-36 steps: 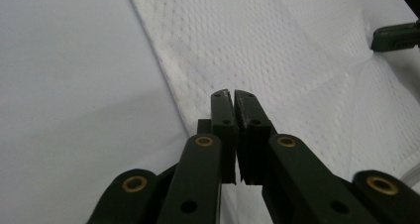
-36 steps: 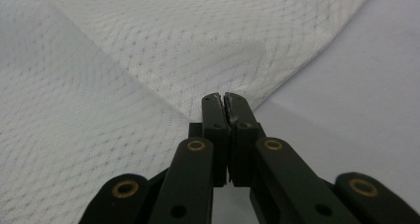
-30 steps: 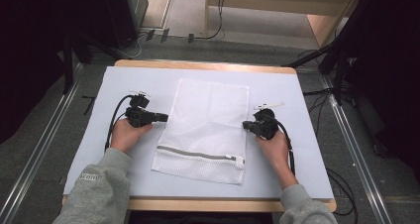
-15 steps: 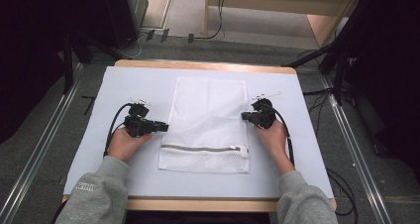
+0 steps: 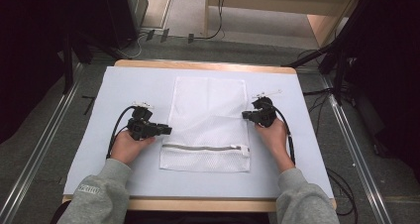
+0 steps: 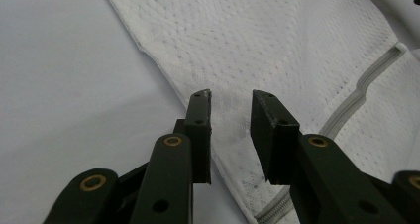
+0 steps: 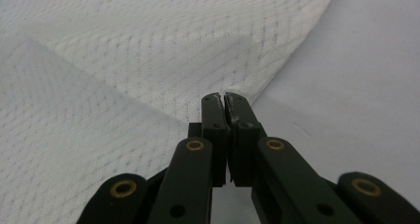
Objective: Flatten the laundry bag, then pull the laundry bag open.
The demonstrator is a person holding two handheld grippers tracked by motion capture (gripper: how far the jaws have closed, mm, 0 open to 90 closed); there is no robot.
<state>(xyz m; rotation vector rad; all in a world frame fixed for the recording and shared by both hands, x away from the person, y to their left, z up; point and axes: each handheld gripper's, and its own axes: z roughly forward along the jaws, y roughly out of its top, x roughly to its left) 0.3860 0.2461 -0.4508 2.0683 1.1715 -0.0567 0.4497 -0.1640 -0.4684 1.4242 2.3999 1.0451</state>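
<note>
A white mesh laundry bag (image 5: 208, 105) lies flat on the pale mat, its grey zipper (image 5: 203, 147) near the front edge. My left gripper (image 5: 168, 130) is at the bag's left edge. In the left gripper view its jaws (image 6: 230, 97) have just been opening and stand apart over the bag's hem (image 6: 277, 35), with neither pad pressing it. My right gripper (image 5: 245, 115) is at the bag's right edge. In the right gripper view it (image 7: 224, 97) is shut on a pinch of the mesh (image 7: 124, 45), which rises in a ridge to the tips.
The pale mat (image 5: 124, 90) covers a wooden table (image 5: 198, 64). Bare mat lies to the left and right of the bag. Cables trail from both grippers across the mat. Metal rails and dark equipment stand beyond the table's sides.
The bag has turned from a slant to lie square with the table. My left hand has come nearer the front edge and my right hand has gone slightly farther back.
</note>
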